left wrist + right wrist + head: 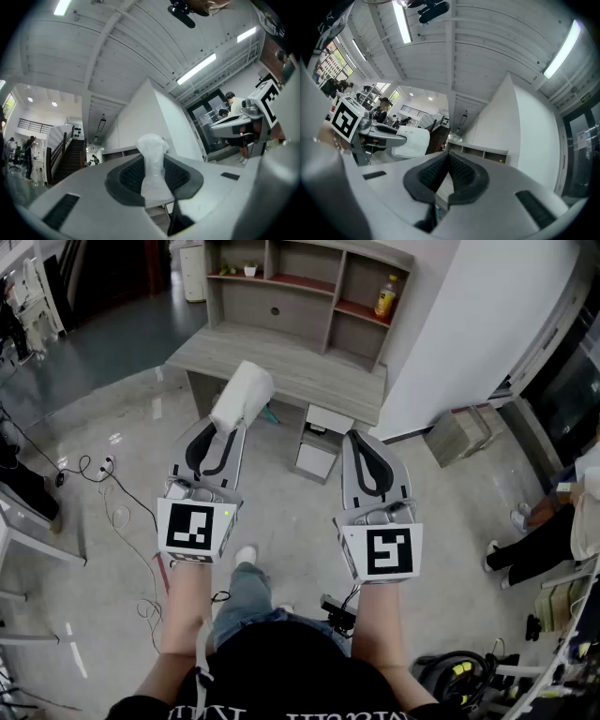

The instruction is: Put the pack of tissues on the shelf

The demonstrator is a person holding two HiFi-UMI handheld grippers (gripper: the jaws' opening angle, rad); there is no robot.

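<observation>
Closest to us, both grippers are held out in front at about the same height, tipped slightly upward. The left gripper [225, 432] is clamped on the pack of tissues [242, 395]. In the left gripper view the white pack sits squeezed between the dark pads and pokes out past the tips. The right gripper [364, 448] is carrying nothing. Its jaws are pressed together, and the right gripper view shows only the two pads meeting.

Below and past the grippers is a stretch of shiny floor [122, 442], with some cables [117, 507] trailing off to our left. So we're standing back from the furniture, not up against it.

Next out is the desk [281, 362], with a small drawer unit [319, 442] tucked under it. The shelf [300, 282] sits on the back of the desk, with open compartments. A yellow bottle [385, 298] stands in one on the right, and there are a couple of small things on the upper left that we can't really make out.

Progress-wise, we'd say the pickup is done and the pack is secure in the left gripper. The rest is all ahead: close the gap to the desk, reach over it, choose a free compartment, set the pack in and let go. None of the placing has happened yet, since the pack is in the air, well short of the shelf.
</observation>
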